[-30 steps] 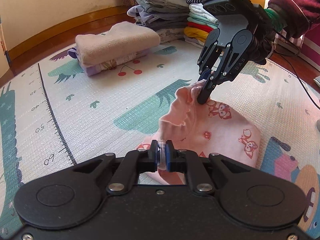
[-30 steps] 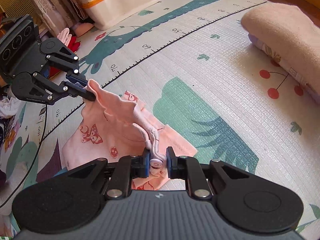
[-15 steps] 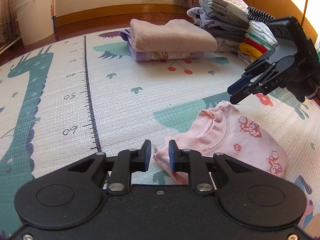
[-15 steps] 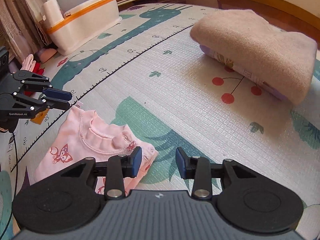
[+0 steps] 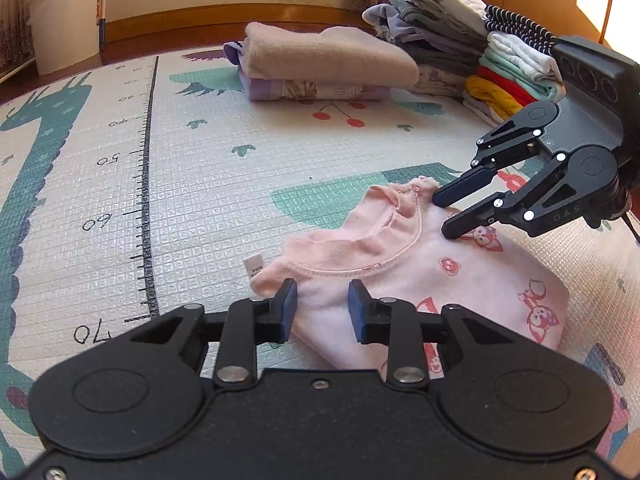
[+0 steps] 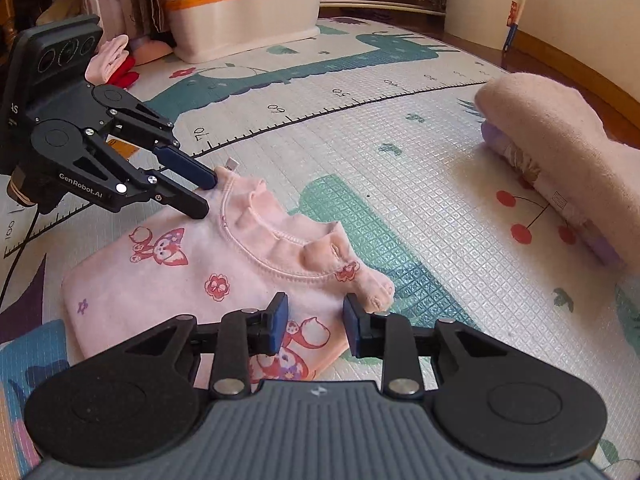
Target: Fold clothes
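Observation:
A small pink top (image 5: 460,280) with red fox prints lies folded on the play mat (image 5: 180,184), its gathered neckline towards the far side. My left gripper (image 5: 322,310) is open, its blue pads on either side of the near shoulder corner, where a white label sticks out. In the same view my right gripper (image 5: 446,216) is open just over the other shoulder. In the right wrist view the pink top (image 6: 180,280) runs under my open right gripper (image 6: 315,323), with a bunched sleeve end by the right pad. The left gripper (image 6: 206,196) stands open at the far shoulder.
A folded beige towel (image 5: 328,60) on a lilac bundle sits at the back, also the beige towel (image 6: 560,148) on the right. A tall pile of folded clothes (image 5: 460,40) stands behind. A white bucket (image 5: 60,20), a white and orange tub (image 6: 244,12) and loose pink and red garments (image 6: 116,60) line the mat's edges.
One second ago both grippers were shut on the top, holding it up. They let go, the top dropped flat, and both open grippers have come back down to its shoulders.

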